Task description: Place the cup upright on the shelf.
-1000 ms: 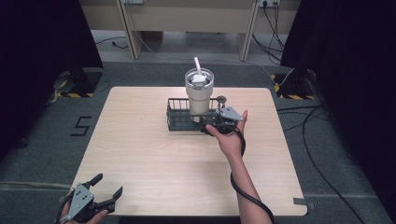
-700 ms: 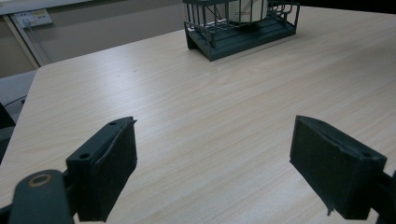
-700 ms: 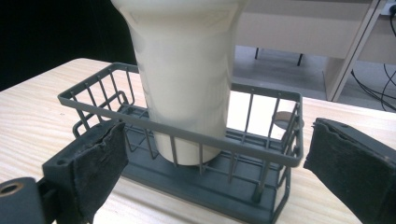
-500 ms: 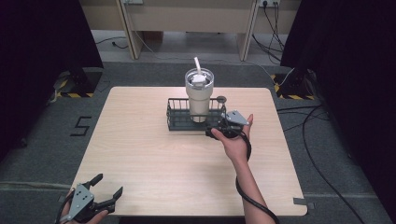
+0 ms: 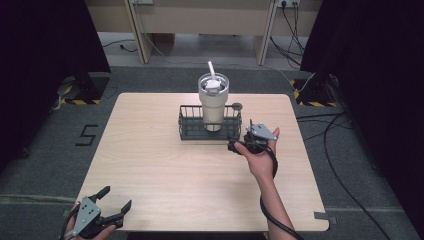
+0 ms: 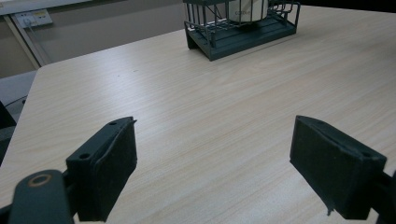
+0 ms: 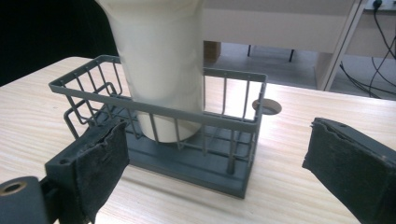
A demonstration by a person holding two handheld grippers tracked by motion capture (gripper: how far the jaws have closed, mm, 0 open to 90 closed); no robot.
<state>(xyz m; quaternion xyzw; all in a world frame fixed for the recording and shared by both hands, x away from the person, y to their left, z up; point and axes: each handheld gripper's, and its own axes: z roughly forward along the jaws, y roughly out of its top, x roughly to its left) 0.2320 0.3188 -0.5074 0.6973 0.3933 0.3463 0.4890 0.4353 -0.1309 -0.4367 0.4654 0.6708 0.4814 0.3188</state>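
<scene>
Nearest you, your left gripper [image 5: 111, 211] idles at the front-left corner of the table [image 5: 150, 165], jaws spread wide, nothing between them, well apart from the work. Mid-table, your right gripper [image 5: 239, 143] sits just beside the right end of the wire basket [image 5: 192, 131], jaws also wide apart, empty, touching nothing. Beyond it, the cream tumbler [image 5: 212, 102] stands upright inside the basket, lid and straw [image 5: 211, 69] on. Judgement: placing the tumbler in the basket looks done; what's left is clearing your right hand off. If instead you're about to pull it out, nothing has started yet.
</scene>
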